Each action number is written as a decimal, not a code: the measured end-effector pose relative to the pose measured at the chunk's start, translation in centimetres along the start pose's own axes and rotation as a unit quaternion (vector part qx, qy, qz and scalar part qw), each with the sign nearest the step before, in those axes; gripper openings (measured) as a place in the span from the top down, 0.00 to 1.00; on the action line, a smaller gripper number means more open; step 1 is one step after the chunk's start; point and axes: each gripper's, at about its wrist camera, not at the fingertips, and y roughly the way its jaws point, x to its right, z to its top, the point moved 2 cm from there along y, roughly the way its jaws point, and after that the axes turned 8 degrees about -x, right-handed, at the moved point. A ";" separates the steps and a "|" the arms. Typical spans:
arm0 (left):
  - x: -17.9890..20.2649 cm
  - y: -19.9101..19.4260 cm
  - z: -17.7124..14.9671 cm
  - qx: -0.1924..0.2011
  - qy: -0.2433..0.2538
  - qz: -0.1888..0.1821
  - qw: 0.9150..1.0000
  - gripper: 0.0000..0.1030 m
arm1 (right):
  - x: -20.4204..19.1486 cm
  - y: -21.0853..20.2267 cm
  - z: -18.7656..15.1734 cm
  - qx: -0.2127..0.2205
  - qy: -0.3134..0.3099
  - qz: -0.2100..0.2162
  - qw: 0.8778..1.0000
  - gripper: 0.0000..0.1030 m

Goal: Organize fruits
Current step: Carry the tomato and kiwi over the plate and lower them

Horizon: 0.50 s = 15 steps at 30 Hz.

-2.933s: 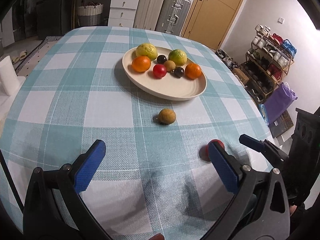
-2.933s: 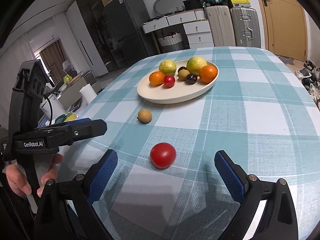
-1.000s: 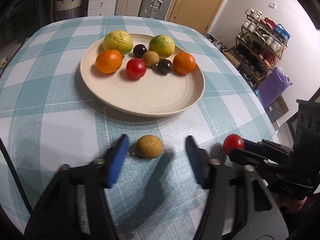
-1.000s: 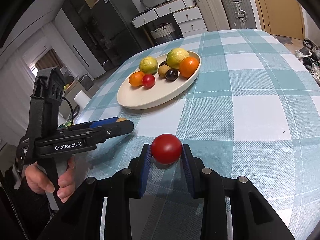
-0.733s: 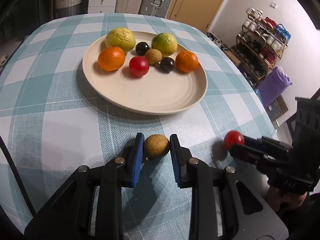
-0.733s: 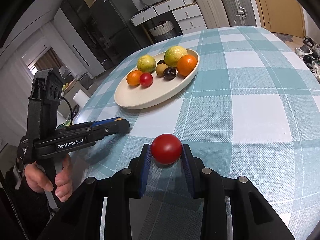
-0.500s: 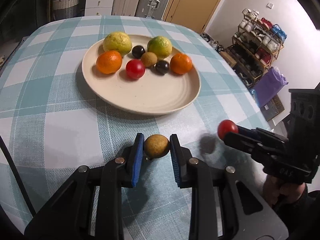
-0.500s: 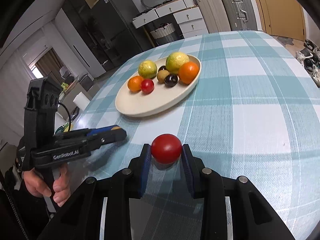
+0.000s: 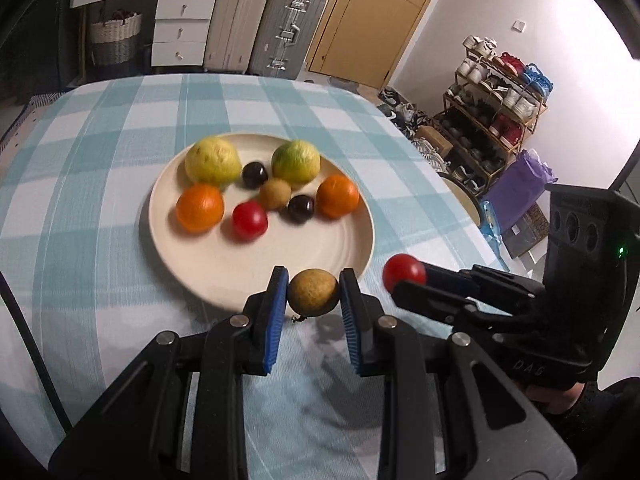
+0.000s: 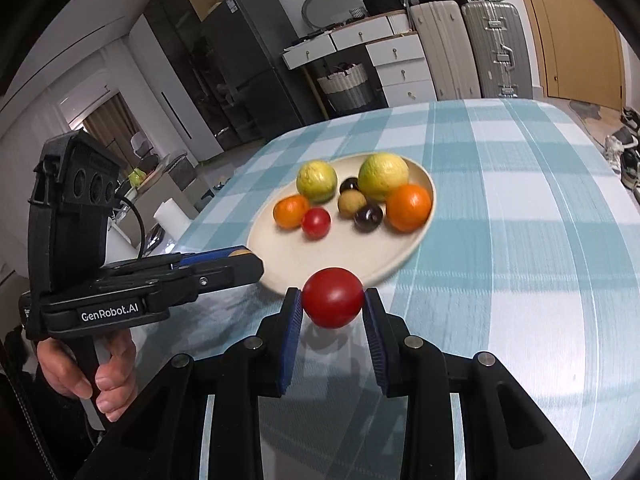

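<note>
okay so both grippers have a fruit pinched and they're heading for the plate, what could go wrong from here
1. The left gripper and right gripper travel close together; they may collide near the plate.
2. The brown fruit and red fruit are round and pinched only at their sides, so either could slip.
3. The plate's far half is crowded; a dropped fruit could roll into the others.

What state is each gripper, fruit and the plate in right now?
left gripper: shut on the brown fruit.
brown fruit: held, at the plate's near rim.
right gripper: shut on the red tomato.
red tomato: held, in front of the plate.
plate: on the checked tablecloth, holding seven fruits.
</note>
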 end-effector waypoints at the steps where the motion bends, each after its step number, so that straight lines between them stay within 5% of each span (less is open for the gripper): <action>1: 0.0 0.2 0.5 -0.001 -0.001 -0.002 1.000 0.77 | 0.1 0.1 0.2 0.000 0.001 -0.001 1.000 0.69; 15: -0.5 3.6 5.4 -0.015 -0.005 -0.015 1.000 0.77 | 0.9 2.3 2.8 -0.005 0.003 -0.011 1.000 0.69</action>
